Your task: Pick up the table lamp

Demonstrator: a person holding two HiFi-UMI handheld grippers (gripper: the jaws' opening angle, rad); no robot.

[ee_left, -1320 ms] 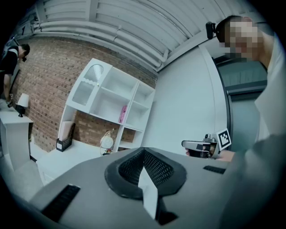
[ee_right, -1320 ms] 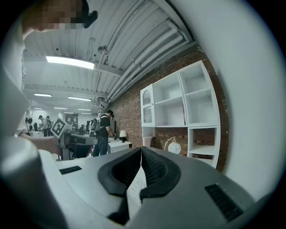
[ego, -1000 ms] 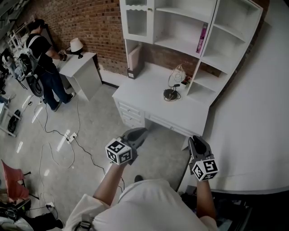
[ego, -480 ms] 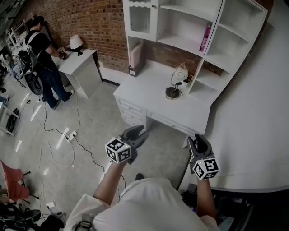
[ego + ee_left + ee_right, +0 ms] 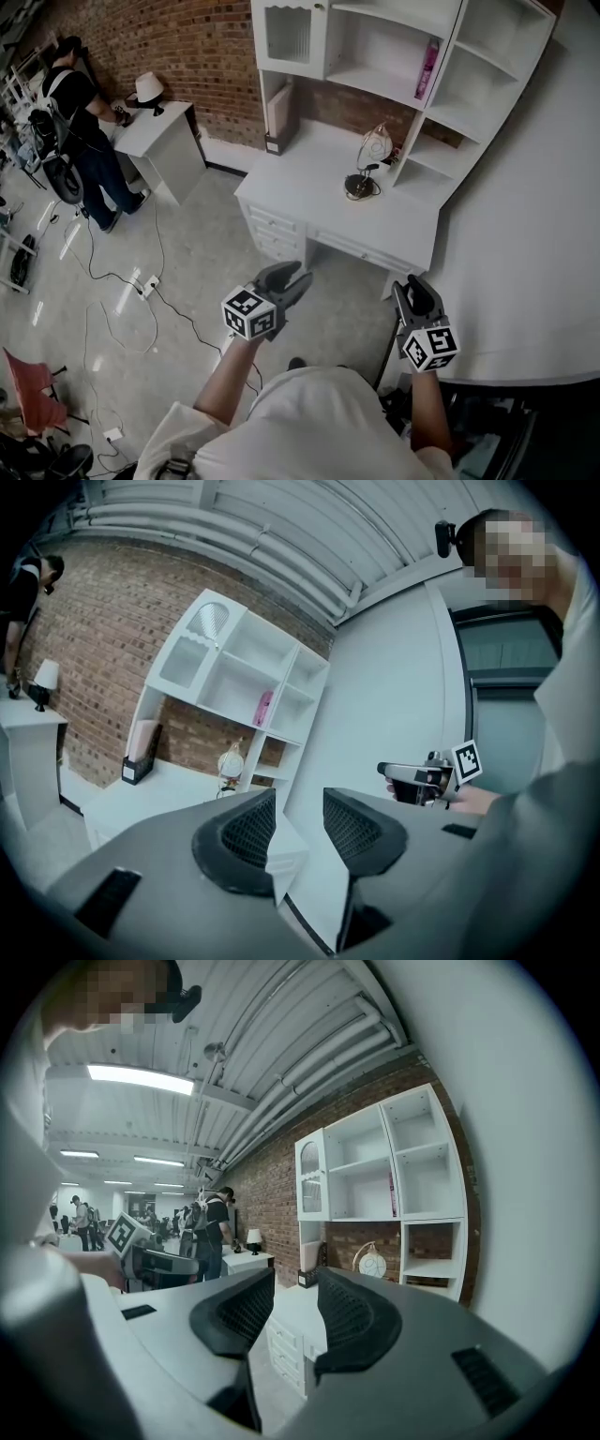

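Observation:
The table lamp (image 5: 367, 157), a clear teardrop shade on a thin stem with a dark round base, stands upright on the white desk (image 5: 300, 187) below the shelf unit. Both grippers hover over the floor in front of the desk, well short of the lamp. My left gripper (image 5: 292, 278) is open and empty. Open and empty too, my right gripper (image 5: 413, 291) is near the desk's right corner. In the left gripper view the lamp (image 5: 231, 761) shows beyond the left gripper (image 5: 298, 810). The right gripper view has the lamp (image 5: 371, 1262) past the right gripper (image 5: 295, 1290).
A white hutch (image 5: 375, 56) with open shelves and a pink book (image 5: 428, 67) rises behind the desk. A curved white wall (image 5: 525, 216) closes the right side. At far left a person (image 5: 75, 122) stands by a small white table (image 5: 159, 141) with another lamp (image 5: 148, 89). Cables (image 5: 141, 291) cross the floor.
Both grippers have edged forward toward the desk. The jaws of each have spread apart from a nearly shut stance. The lamp has not moved.

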